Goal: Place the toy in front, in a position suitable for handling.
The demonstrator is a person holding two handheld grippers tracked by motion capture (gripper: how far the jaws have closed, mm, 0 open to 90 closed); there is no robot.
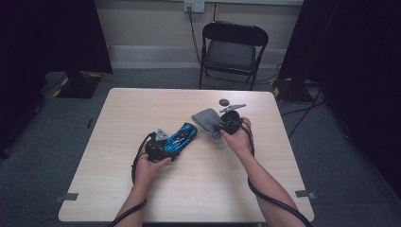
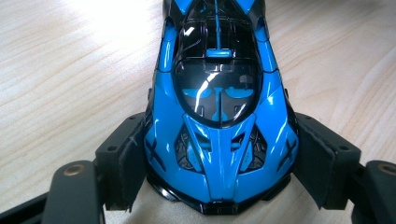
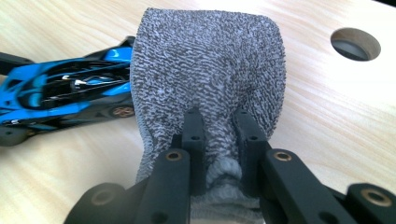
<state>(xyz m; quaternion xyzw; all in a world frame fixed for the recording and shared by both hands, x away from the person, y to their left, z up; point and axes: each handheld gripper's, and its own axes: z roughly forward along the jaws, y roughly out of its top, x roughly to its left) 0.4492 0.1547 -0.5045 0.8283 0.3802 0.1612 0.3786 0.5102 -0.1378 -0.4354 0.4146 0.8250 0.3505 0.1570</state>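
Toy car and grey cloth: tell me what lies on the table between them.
Nothing. In the high view only a narrow strip of bare table separates the blue toy car from the grey cloth; in the right gripper view the cloth overlaps the car.

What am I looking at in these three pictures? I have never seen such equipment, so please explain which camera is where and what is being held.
There is no robot here. A person sits at a wooden table and holds one hand-held gripper in each hand, a tool with two black jaws.

The high view comes from a fixed camera above the table. It shows the left hand-held gripper and the right hand-held gripper.

The other two pictures come from small cameras that ride on the tools and look along their jaws. In the left gripper view, the jaws press on both sides of a blue toy car, at one end of it. In the right gripper view, the jaws pinch a grey cloth close to the car.

The table also has a round hole.
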